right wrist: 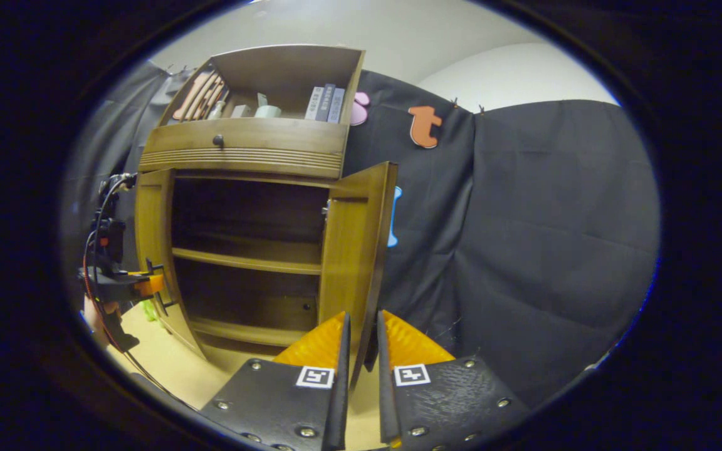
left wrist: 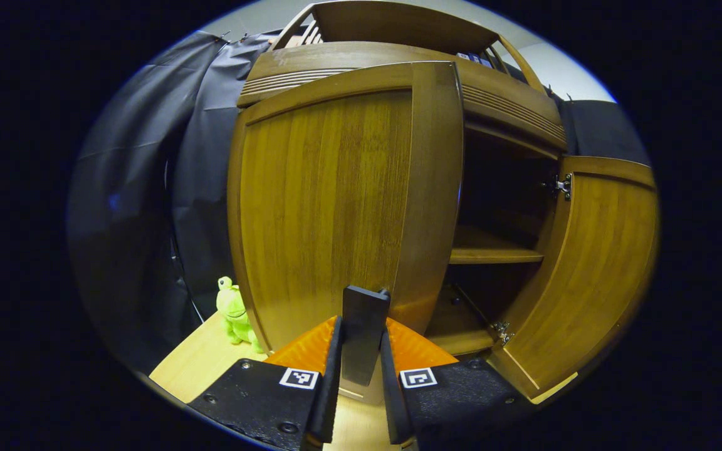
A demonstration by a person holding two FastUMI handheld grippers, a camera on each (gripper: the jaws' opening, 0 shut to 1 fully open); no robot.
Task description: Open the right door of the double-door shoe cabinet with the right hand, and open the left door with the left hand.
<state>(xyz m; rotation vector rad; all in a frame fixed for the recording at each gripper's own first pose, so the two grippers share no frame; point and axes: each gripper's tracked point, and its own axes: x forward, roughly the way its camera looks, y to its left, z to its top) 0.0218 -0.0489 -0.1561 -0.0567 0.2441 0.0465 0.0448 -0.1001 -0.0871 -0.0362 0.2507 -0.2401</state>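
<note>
We are swinging both doors of the shoe cabinet (right wrist: pixel 242 163) outward, and both are already partly open. In the left gripper view, the left gripper (left wrist: pixel 361 376) is clamped on a dark handle (left wrist: pixel 364 326) at the free edge of the left door (left wrist: pixel 336 200), both fingers pressing its sides. In the right gripper view, the right gripper (right wrist: pixel 361 376) is closing around the lower free edge of the right door (right wrist: pixel 355 244); the fingers are standing narrowly apart with the edge between them, but we cannot tell whether both are pressing on it. The cabinet is standing on a light wooden floor (left wrist: pixel 192 363) against the booth's black cloth wall, with a green toy (left wrist: pixel 232 310) just beside its left front corner. To do this step well, we are judging that each hand should follow an arc about its door's hinge (left wrist: pixel 561 186) rather than pull straight back, so the grip is not twisting or slipping. The left door looks less open than the right, so it needs more travel. The toy lies near the left door's sweep, and we are watching that clearance.
</note>
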